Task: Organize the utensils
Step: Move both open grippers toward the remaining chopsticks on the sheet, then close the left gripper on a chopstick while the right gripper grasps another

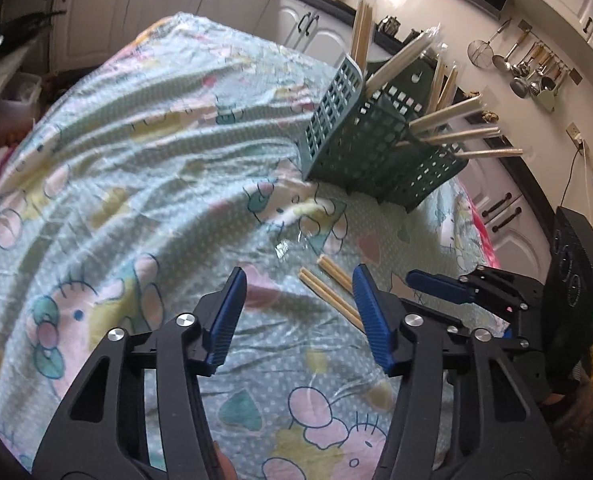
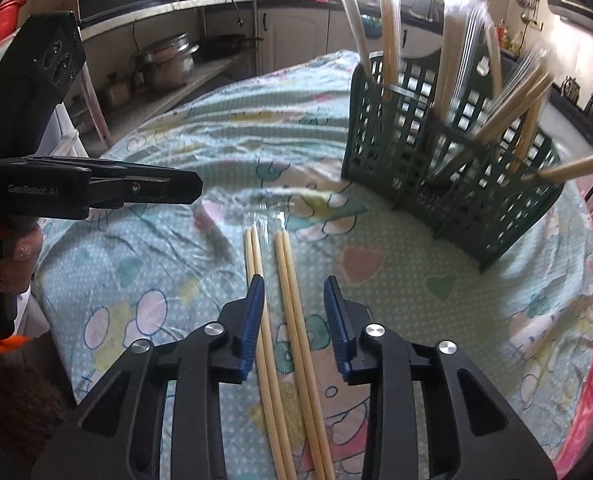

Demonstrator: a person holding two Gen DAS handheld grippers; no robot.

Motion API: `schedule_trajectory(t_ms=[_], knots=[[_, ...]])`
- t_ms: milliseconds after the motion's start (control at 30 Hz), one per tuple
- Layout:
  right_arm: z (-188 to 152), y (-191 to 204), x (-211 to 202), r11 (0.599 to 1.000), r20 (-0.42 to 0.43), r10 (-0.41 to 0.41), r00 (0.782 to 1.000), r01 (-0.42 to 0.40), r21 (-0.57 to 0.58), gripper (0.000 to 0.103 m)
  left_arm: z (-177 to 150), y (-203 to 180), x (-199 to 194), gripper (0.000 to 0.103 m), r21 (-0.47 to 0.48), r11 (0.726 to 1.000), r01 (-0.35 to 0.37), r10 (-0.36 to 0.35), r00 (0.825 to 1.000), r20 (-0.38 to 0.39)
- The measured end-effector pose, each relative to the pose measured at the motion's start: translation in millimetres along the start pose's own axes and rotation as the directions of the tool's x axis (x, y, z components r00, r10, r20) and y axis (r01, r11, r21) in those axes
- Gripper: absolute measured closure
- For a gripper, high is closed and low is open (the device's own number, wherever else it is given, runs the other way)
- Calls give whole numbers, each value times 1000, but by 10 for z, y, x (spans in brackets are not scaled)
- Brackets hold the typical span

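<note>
Most of the sorting looks done to me. The green basket [image 2: 448, 168] stands on the cloth-covered counter [image 2: 436, 280] and already holds a good number of wrapped chopsticks [image 2: 388, 32], fanned out of its compartments — some upright, some leaning far over toward 3 o'clock in the right wrist view. What I judge to be left are the two pairs of chopsticks [image 2: 284, 320] lying flat on the cloth, each apparently in a clear sleeve.

In the right wrist view those pairs sit side by side, nearly parallel, their long axis running from 6 o'clock up toward 12 o'clock, with the far ends pointing roughly at the left side of the basket. In the left wrist view the same pairs [image 1: 328, 292] lie on a diagonal, from about 4 o'clock to 10 o'clock, partly hidden behind my tool's finger.

My right tool [image 2: 294, 308] has its fingers apart and straddles the sticks — the left finger sits right over the left pair, the right pair lies in the gap. I cannot tell whether it touches them. My left tool [image 1: 298, 312] is also spread wide, holding nothing, hovering above the cloth just beside the sticks' ends.
</note>
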State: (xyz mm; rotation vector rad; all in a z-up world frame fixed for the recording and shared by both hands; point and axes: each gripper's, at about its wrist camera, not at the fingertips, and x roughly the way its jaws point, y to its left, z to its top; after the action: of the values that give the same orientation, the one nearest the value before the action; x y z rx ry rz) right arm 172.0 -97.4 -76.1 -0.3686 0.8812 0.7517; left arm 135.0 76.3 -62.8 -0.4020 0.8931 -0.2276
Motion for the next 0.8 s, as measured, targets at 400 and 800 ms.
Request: schedule_trajectory(t_ms=[400,800], knots=[[7,-51,337,999,-88,43,995,-42,12,82,29,105,392,68,-106,992,66,-78,991,-111],[185,-166,540,994,-105,95,990,-89,58,83,181,189,597,69,-154,986,62,-82,988,-128]])
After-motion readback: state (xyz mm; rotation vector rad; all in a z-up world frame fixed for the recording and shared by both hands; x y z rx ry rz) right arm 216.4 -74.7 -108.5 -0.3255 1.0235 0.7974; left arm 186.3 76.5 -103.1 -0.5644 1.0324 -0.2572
